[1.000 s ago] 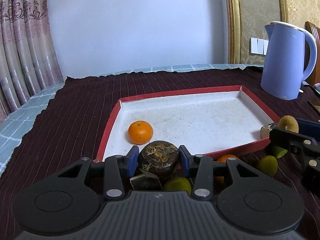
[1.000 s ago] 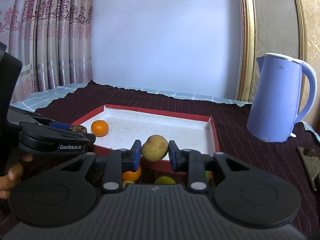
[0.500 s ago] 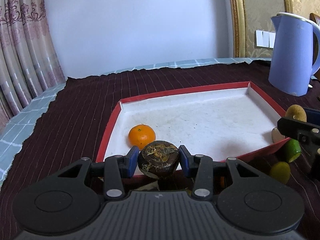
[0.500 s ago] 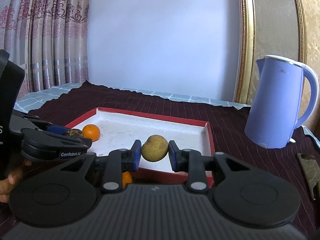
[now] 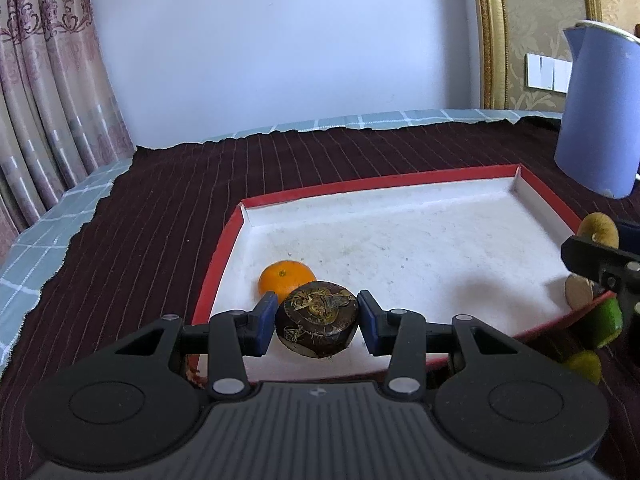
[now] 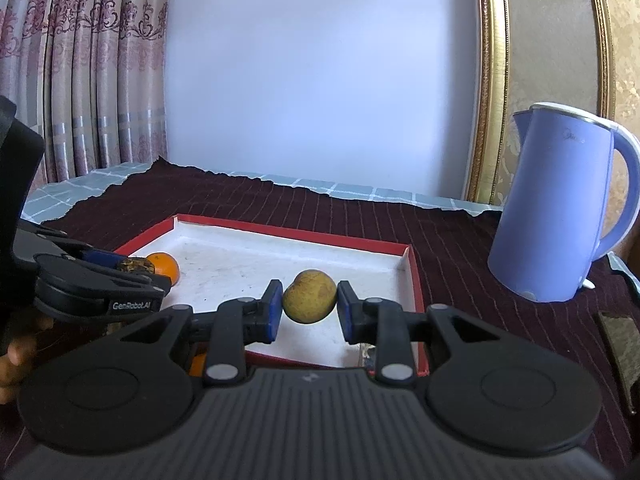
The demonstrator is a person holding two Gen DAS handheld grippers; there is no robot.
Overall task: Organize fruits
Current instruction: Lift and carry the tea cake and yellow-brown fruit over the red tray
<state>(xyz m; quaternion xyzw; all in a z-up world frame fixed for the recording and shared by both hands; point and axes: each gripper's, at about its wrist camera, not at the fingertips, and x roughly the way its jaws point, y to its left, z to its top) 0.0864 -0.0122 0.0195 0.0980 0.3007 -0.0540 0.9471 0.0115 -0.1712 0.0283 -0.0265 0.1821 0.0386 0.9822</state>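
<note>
My left gripper (image 5: 318, 322) is shut on a dark brown round fruit (image 5: 317, 318) and holds it over the near left corner of the red-rimmed white tray (image 5: 400, 188). An orange (image 5: 285, 276) lies in the tray just behind it. My right gripper (image 6: 308, 308) is shut on a yellow-brown fruit (image 6: 309, 296) above the tray's near right part (image 6: 414, 280). The left gripper also shows in the right wrist view (image 6: 132, 276), next to the orange (image 6: 165, 266).
A blue kettle (image 6: 560, 208) stands right of the tray on the dark striped cloth (image 5: 160, 208). Green and yellow-green fruits (image 5: 602, 320) lie outside the tray's near right rim. An orange fruit (image 6: 196, 364) lies in front of the tray. A dark object (image 6: 620, 344) lies at the far right.
Both grippers have moved forward and up over the tray with their fruits still held. The loose fruits in front of the tray have slipped below the grippers.
</note>
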